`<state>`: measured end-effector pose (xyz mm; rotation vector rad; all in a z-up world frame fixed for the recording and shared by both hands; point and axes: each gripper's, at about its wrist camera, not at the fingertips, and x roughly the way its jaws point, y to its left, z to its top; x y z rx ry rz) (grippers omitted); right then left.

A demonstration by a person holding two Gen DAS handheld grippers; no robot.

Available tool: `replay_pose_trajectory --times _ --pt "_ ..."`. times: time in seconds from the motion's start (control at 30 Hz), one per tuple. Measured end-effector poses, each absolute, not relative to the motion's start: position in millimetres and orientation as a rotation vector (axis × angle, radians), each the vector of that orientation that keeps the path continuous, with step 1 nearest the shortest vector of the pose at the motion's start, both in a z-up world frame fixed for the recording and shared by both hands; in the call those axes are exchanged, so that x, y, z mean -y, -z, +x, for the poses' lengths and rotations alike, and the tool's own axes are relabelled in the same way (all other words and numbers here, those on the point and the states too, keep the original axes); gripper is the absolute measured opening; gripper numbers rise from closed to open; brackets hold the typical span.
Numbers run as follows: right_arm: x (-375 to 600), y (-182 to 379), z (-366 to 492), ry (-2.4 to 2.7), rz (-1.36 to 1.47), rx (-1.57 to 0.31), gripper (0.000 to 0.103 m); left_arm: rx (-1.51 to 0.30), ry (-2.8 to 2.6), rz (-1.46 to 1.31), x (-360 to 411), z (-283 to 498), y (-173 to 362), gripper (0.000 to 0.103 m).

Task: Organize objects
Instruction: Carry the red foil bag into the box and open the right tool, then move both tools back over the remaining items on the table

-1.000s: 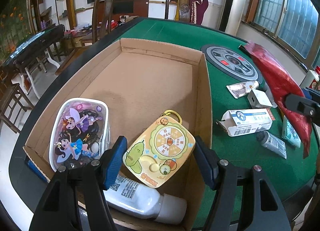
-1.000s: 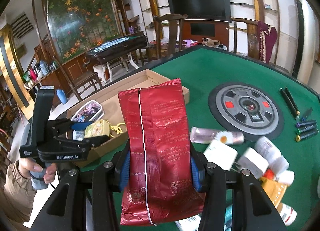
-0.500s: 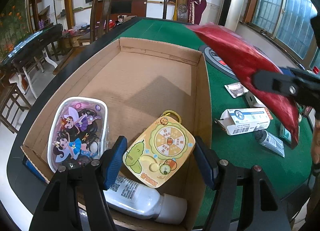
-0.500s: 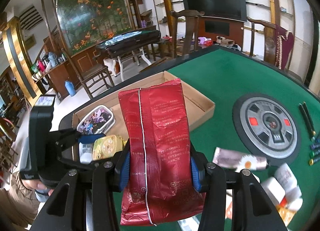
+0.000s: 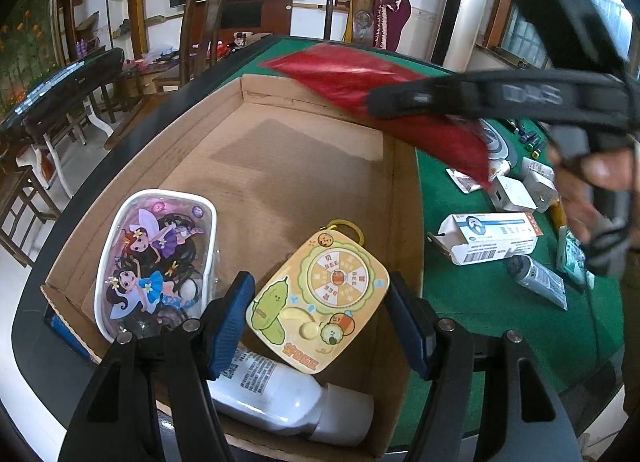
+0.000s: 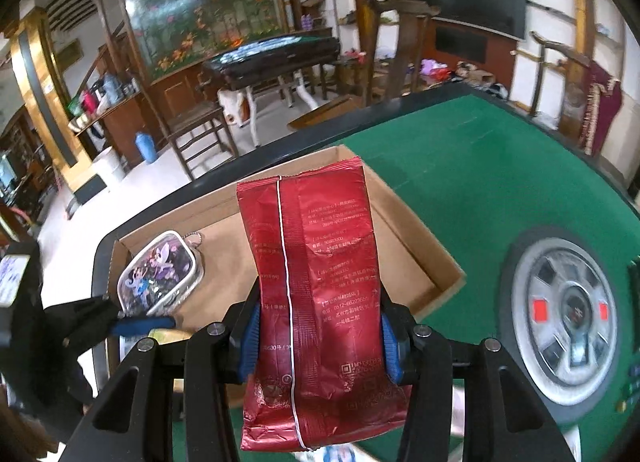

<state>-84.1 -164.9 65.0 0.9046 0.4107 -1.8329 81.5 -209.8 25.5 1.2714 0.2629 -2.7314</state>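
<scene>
An open cardboard box (image 5: 280, 166) sits on the green table, also seen in the right wrist view (image 6: 404, 250). In it lie a fairy-print pouch (image 5: 156, 258), a yellow wheel toy (image 5: 320, 298) and a white bottle (image 5: 280, 394). My left gripper (image 5: 318, 322) hovers open above the box's near end, its pads clear of the toy below. My right gripper (image 6: 320, 338) is shut on a red foil bag (image 6: 316, 282). From the left wrist view, the red bag (image 5: 360, 78) hangs over the box's far right corner.
To the right of the box, loose items lie on the felt: a white and blue carton (image 5: 492, 238), a grey tube (image 5: 540, 282) and small white boxes (image 5: 516, 194). A round dial (image 6: 568, 318) is set in the table. Wooden chairs stand past the far edge.
My right gripper has carried the red bag leftward, from over the loose items to over the box's far right corner. The left gripper and the box's contents have stayed put.
</scene>
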Motion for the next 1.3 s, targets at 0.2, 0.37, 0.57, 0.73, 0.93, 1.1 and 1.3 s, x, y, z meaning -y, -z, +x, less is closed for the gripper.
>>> replay_pose_trajectory --times 0.2,0.37,0.57,0.73,0.93,1.1,1.3 --pt "204.5 -50.3 -96.0 1.756 0.916 -0.449 0.053 -0.271 2.735 1.276 209.0 81.1 -25.3 0.066" --pt "232.4 -31.1 -105.5 1.700 0.951 -0.494 0.053 -0.274 2.739 1.278 207.0 80.6 -24.8 0.066" --pt "238.9 -9.3 -121.8 1.691 0.982 -0.539 0.053 -0.276 2.745 1.285 205.5 79.1 -23.9 0.066" --pt "224.6 -10.4 -139.6 1.728 0.980 -0.541 0.053 -0.283 2.746 1.290 206.5 79.9 -22.5 0.066" --pt "215.7 -9.9 -142.6 1.736 0.960 -0.572 0.062 -0.279 2.725 1.289 212.4 74.7 -20.7 0.066" --pt "208.0 -25.2 -134.5 1.759 0.928 -0.513 0.070 -0.324 2.696 1.287 220.6 70.7 -20.9 0.066" --pt "188.8 -54.6 -115.3 1.768 0.899 -0.424 0.083 -0.344 2.704 1.255 223.0 74.0 -27.8 0.068"
